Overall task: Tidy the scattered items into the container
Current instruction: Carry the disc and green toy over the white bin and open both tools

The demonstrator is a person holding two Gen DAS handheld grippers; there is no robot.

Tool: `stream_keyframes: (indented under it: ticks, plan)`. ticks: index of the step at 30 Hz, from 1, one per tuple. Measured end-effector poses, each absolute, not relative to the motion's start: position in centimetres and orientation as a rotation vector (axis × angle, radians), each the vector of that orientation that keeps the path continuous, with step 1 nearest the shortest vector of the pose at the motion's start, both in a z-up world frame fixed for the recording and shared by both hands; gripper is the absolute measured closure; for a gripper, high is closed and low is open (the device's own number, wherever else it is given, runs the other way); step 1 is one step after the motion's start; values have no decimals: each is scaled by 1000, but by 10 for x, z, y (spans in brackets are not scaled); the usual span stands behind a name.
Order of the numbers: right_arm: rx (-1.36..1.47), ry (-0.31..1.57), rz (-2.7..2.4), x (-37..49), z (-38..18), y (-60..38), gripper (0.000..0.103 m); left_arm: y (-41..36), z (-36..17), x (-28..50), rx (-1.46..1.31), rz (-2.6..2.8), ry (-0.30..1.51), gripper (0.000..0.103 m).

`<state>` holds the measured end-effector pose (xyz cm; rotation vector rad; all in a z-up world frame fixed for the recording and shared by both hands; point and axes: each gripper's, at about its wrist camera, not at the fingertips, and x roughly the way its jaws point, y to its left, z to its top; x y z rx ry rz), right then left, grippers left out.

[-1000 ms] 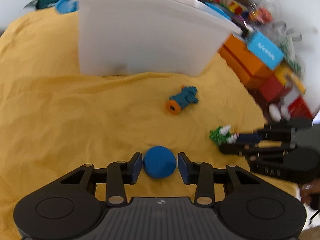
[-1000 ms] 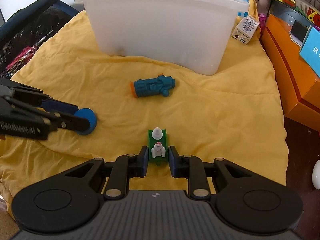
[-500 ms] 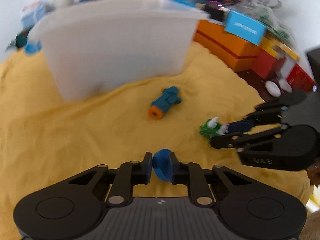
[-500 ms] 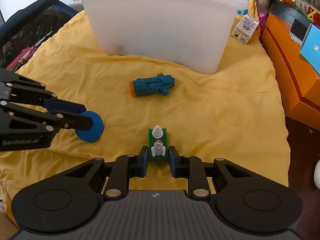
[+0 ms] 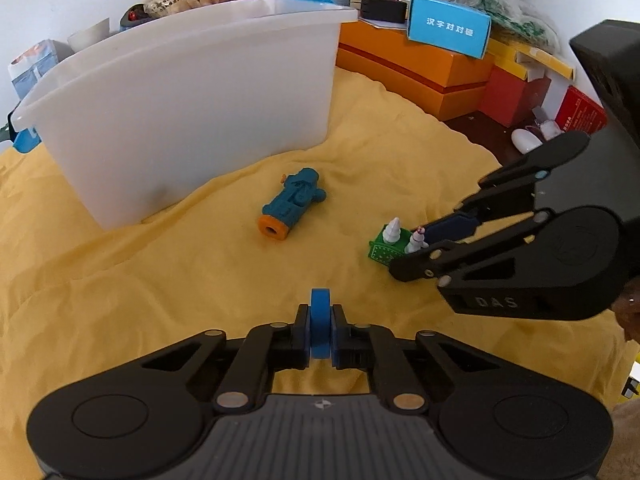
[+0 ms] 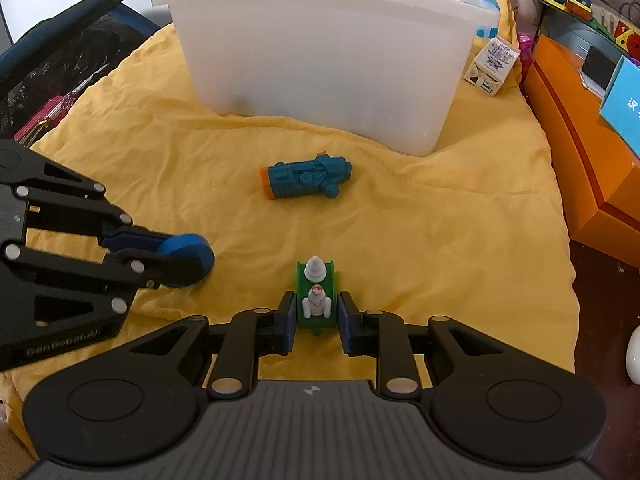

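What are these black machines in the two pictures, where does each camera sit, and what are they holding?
They are two hand-held grippers, carried by a person; each has a camera looking along its fingers. The left gripper is shut on a blue disc, held on edge. The right gripper has a green toy with two white figures between its fingers, which look closed on it. Each picture also shows the other gripper from the side. On the yellow cloth lies a blue toy blaster, and behind it stands the white bin.
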<state>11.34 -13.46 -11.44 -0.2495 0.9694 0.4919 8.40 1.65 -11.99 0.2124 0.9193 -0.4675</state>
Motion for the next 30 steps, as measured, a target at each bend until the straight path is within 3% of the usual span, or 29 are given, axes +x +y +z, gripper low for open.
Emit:
stream_keyframes:
  ticks: [8, 20, 25, 30]
  plan:
    - [-309, 927, 509, 113, -98, -125, 79, 23, -100, 90, 190, -444, 881, 92]
    - [-334, 678, 501, 159, 9, -104, 79, 48, 14, 144, 225, -355, 589, 92]
    - [-312, 599, 492, 196, 36, -89, 79, 60, 27, 193, 249, -287, 558, 92]
    - [-314, 615, 457, 238, 29, -70, 79, 63, 14, 240, 289, -219, 582, 89]
